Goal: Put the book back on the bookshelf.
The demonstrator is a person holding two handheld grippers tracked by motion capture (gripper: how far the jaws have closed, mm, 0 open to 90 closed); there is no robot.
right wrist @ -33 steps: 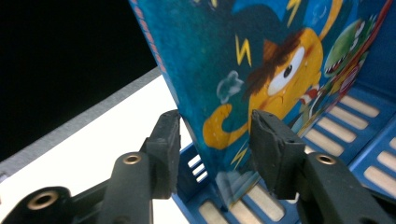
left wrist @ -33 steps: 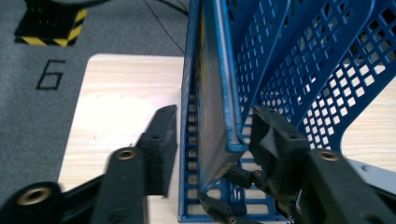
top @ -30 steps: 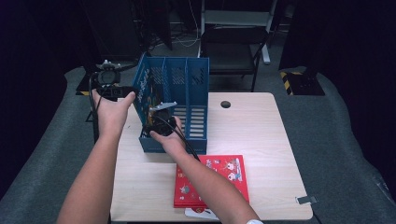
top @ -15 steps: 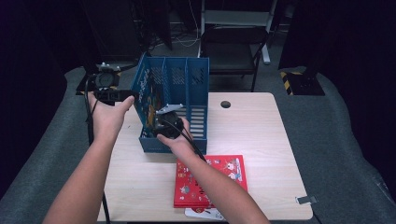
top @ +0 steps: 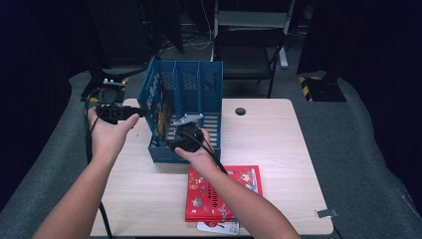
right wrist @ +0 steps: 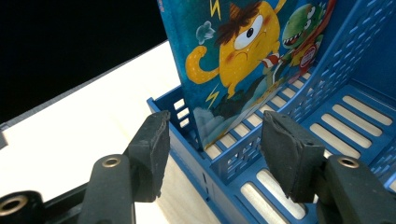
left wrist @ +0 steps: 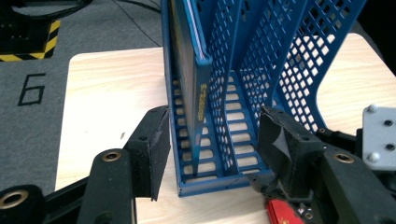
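On the table: blue file rack [top: 199,94], picture book [top: 158,107] upright in its leftmost slot. My right gripper [top: 185,130], jaws just opening, nothing between them; my left gripper [top: 122,112] likewise released. Step, I judge: book filed. Next: red book [top: 224,191] near the front edge.
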